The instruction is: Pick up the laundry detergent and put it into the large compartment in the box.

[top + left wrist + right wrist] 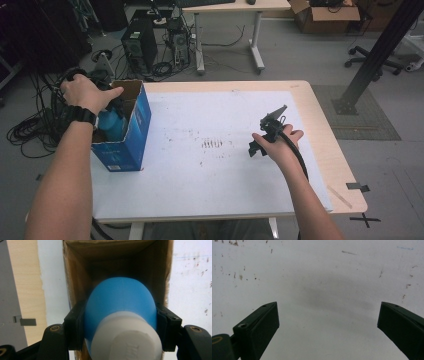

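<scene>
tongs: black, brass screws | cable: black | left wrist: black watch

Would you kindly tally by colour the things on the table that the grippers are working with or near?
Blue and white: 1, the bottle, clamped in the left gripper
Blue: 1, the open carton that the bottle hangs in
Black: 2, the left gripper and the right gripper, open
Total: 4
</scene>
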The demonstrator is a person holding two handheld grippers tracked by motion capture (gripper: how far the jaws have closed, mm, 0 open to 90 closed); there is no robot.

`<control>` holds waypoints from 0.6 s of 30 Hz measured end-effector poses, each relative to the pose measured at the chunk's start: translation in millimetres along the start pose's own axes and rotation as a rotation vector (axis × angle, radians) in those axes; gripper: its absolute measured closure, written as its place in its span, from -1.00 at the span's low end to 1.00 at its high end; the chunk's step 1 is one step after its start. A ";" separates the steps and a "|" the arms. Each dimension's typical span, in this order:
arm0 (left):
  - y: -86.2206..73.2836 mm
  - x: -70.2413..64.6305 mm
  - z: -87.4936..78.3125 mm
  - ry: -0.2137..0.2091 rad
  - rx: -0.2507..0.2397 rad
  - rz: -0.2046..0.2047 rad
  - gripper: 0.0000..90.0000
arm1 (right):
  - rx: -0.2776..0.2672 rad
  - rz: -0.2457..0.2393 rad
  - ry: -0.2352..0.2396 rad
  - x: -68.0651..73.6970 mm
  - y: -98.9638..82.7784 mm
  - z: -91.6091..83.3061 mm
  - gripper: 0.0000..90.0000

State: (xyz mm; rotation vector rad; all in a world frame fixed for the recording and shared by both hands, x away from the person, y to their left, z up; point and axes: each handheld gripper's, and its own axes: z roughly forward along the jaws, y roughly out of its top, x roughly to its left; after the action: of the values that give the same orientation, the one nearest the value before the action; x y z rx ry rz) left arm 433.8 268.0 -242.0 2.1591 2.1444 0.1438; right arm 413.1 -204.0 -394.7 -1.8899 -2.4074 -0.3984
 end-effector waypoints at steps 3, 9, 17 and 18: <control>-1.2 0.4 6.0 0.008 0.005 0.004 -0.17 | -0.003 -0.001 -0.004 -0.3 -0.3 -0.1 -0.91; -2.6 -0.7 15.7 0.008 0.016 0.011 -0.17 | -0.005 -0.002 0.004 -0.6 -0.6 0.2 -0.91; -4.5 0.2 26.0 0.002 0.031 0.012 -0.17 | -0.005 -0.001 0.004 -1.1 -1.0 0.7 -0.91; -4.7 0.2 27.2 0.004 0.030 0.011 -0.17 | -0.007 -0.001 0.005 -1.4 -1.1 0.8 -0.91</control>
State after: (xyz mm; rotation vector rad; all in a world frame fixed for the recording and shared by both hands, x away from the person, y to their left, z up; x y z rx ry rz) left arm 432.8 268.2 -269.6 2.1891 2.1505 0.1173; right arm 412.5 -205.3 -395.9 -1.8885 -2.4072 -0.4108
